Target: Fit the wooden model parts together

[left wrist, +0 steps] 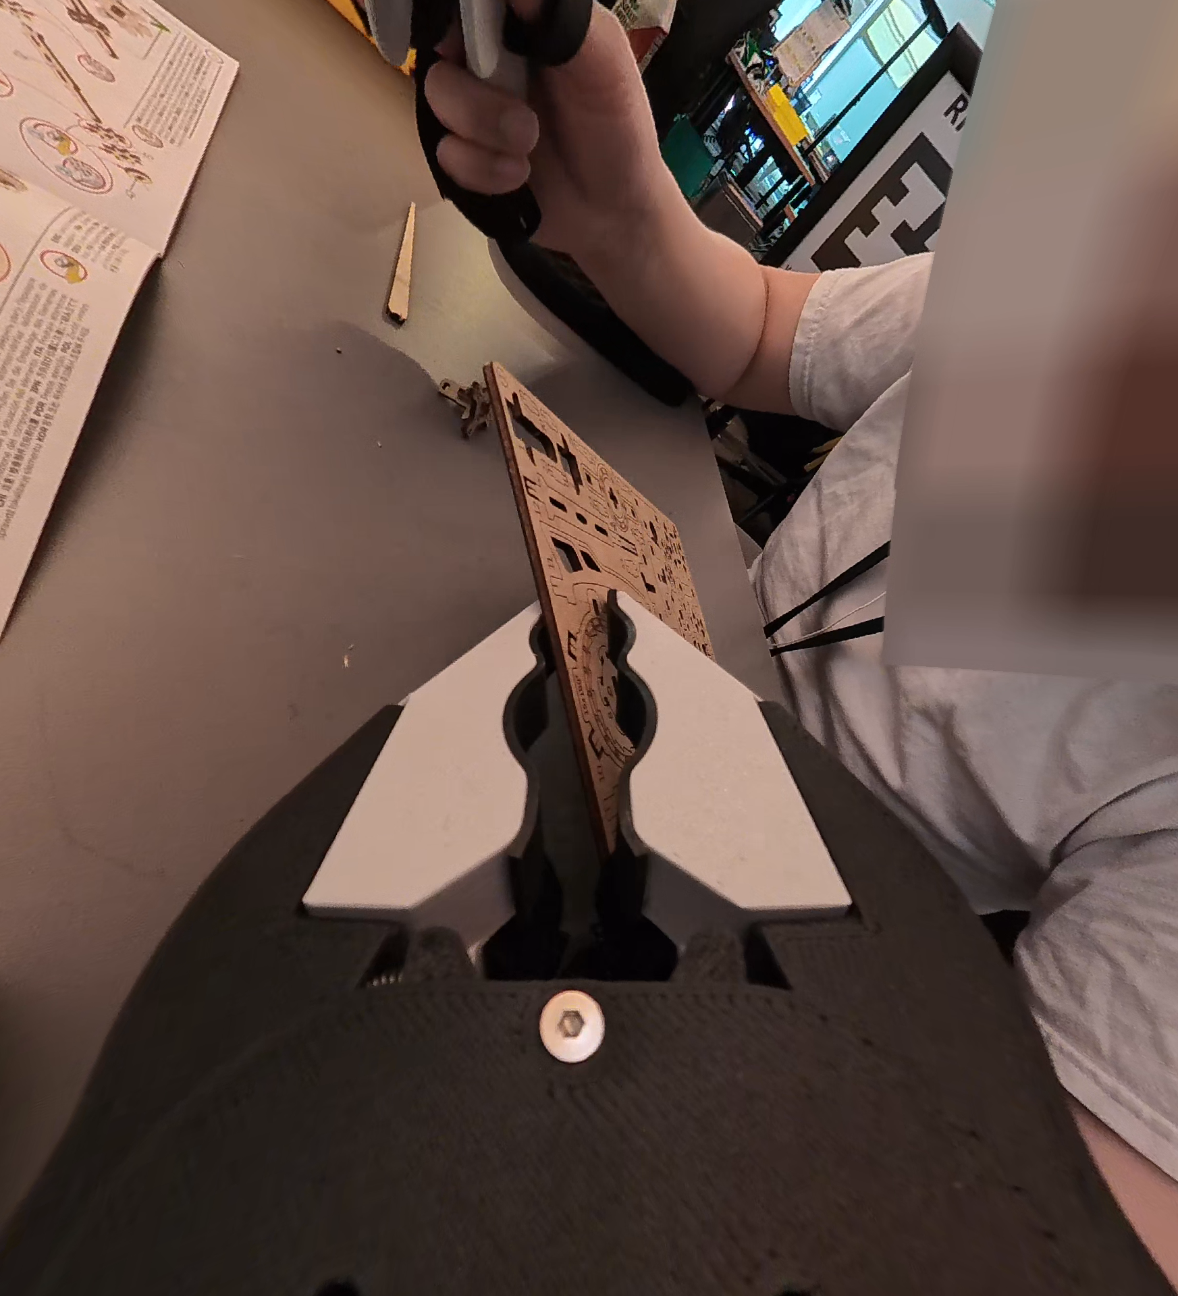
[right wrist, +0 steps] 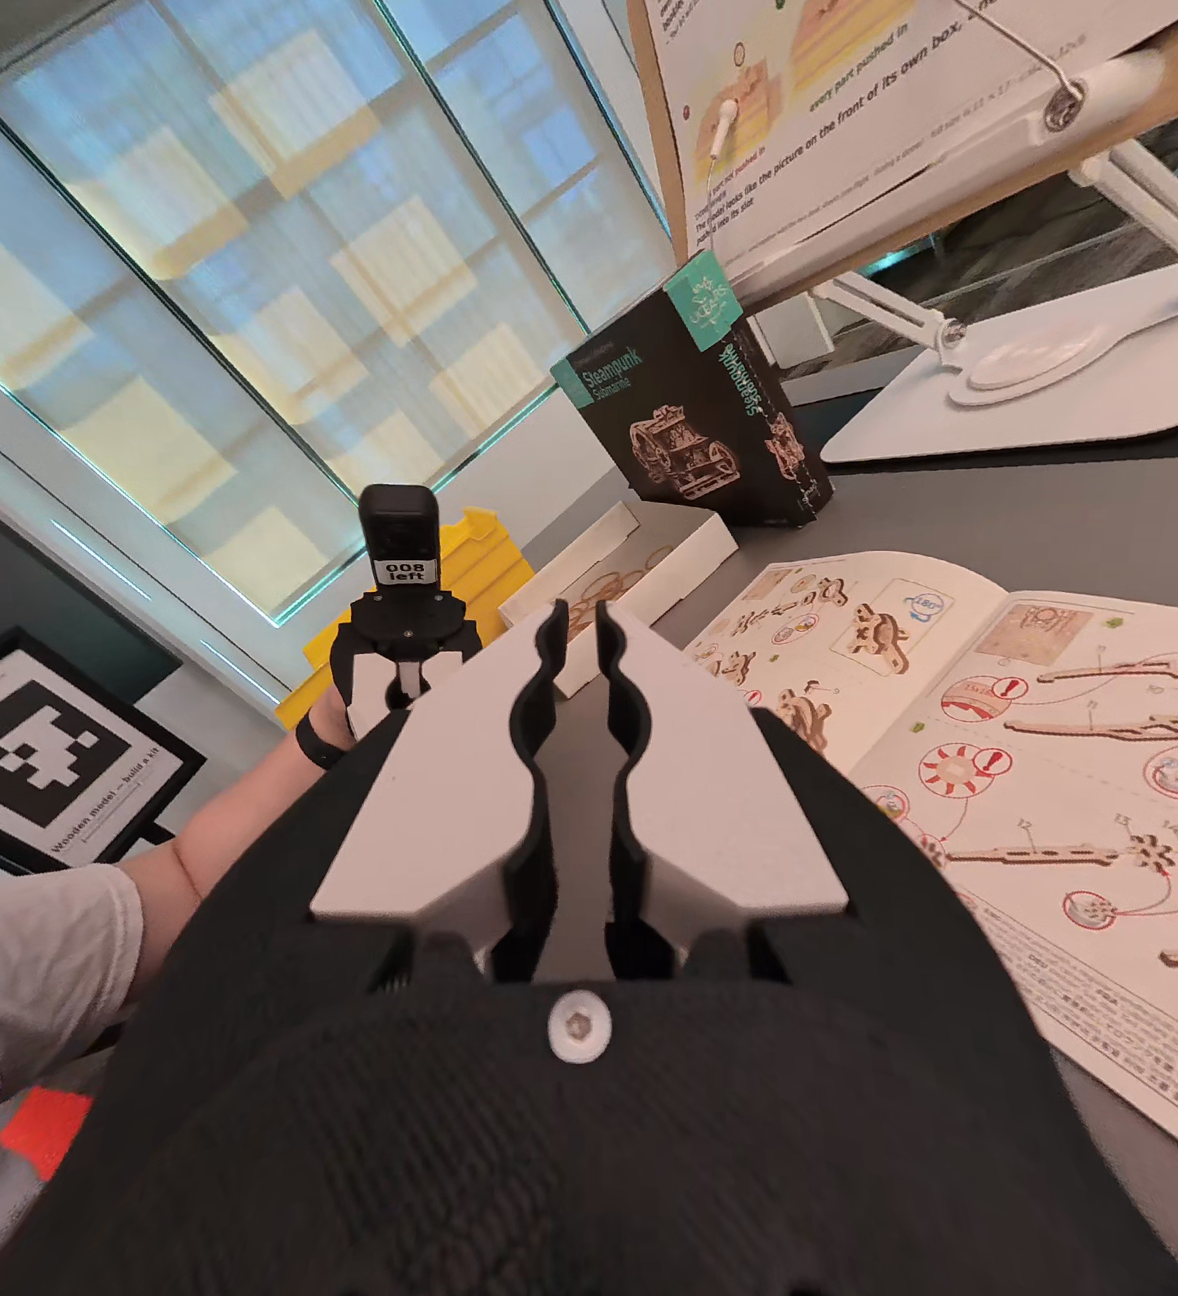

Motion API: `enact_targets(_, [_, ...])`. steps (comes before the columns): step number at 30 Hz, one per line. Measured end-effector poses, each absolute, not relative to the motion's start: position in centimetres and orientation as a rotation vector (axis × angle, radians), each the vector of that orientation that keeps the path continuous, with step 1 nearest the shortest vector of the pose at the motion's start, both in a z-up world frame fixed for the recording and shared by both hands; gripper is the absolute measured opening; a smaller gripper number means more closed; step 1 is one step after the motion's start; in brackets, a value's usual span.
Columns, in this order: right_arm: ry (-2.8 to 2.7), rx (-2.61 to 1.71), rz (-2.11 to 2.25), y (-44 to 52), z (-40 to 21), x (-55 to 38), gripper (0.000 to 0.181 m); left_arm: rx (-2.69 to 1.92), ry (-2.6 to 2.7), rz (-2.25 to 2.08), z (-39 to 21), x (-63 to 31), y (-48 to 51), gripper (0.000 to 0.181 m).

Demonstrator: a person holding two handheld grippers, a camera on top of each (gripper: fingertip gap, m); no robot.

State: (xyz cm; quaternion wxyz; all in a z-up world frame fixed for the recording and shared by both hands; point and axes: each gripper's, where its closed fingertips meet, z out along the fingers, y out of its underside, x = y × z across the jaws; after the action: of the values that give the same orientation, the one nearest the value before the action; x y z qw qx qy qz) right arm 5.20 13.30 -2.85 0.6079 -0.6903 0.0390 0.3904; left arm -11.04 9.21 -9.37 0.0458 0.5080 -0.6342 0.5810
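Left gripper pinched a thin laser-cut wooden sheet on edge above the grey table, near a slim wooden sliver and open instruction booklet; right gripper held nothing, its fingers slightly parted.

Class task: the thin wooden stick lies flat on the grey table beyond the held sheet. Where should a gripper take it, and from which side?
Judging by its shape, grip the wooden stick across its wider near end, coming from above with jaws straddling its width; the far end tapers to a point.

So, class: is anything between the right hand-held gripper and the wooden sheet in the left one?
Cannot tell. The left hand-held gripper clamps the wooden sheet; the empty right hand-held gripper faces away, and neither view shows the space between them.
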Motion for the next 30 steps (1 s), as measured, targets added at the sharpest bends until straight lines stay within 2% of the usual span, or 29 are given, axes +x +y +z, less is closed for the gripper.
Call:
enact_targets(2, [0.097, -1.591, 0.922, 13.3, -2.9, 5.1, 0.0, 1.551, -1.939, 1.773, -9.4, -11.0, 9.2, 0.01])
enact_targets(12, [-0.023, -1.654, 1.005, 13.0, -3.6, 2.4, 0.0, 1.556, -1.945, 1.783, -9.2, -11.1, 9.4, 0.01])
enact_targets(15, [-0.135, -1.676, 1.052, 12.6, -3.7, 0.4, 0.014, 1.556, -1.945, 1.79, -9.1, -11.0, 9.4, 0.01])
enact_targets(20, [-0.354, -1.798, 1.056, 11.5, -5.5, -3.4, 0.025, 1.55, -1.947, 1.799, -9.0, -11.1, 9.5, 0.01])
enact_targets(30, [-0.564, -1.97, 1.243, 8.7, -8.7, -7.8, 0.028, 1.553, -1.953, 1.818, -8.7, -11.1, 9.6, 0.01])
